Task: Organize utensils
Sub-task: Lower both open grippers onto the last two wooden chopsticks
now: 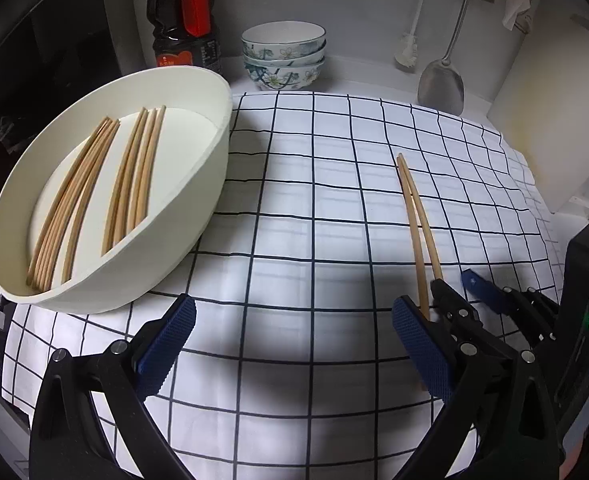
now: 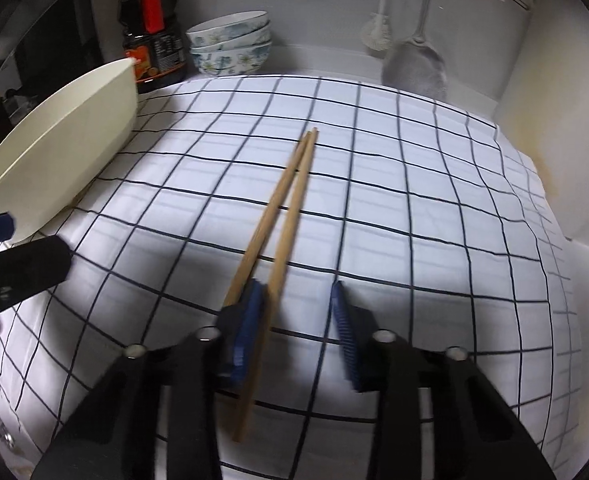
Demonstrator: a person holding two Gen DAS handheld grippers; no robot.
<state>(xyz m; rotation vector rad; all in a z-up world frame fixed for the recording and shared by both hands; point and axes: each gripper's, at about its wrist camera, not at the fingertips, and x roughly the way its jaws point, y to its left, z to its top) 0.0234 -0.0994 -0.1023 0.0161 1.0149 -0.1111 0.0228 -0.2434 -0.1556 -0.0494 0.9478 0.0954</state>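
Two wooden chopsticks (image 1: 414, 208) lie on the checked cloth (image 1: 314, 200), also seen in the right wrist view (image 2: 286, 208). My right gripper (image 2: 298, 300) is open over their near ends: one chopstick lies between its jaws against the left pad, the other runs outside that pad. My left gripper (image 1: 294, 320) is open and empty, just left of the right gripper (image 1: 454, 284). A white oval tray (image 1: 214, 184) at the left holds several chopsticks (image 1: 94, 188) in two groups.
A soy sauce bottle (image 1: 184, 20) and stacked floral bowls (image 1: 284, 56) stand at the back. A metal spatula (image 1: 442, 84) and a white brush (image 1: 408, 50) hang on the back wall. A white wall (image 1: 554, 120) bounds the right side.
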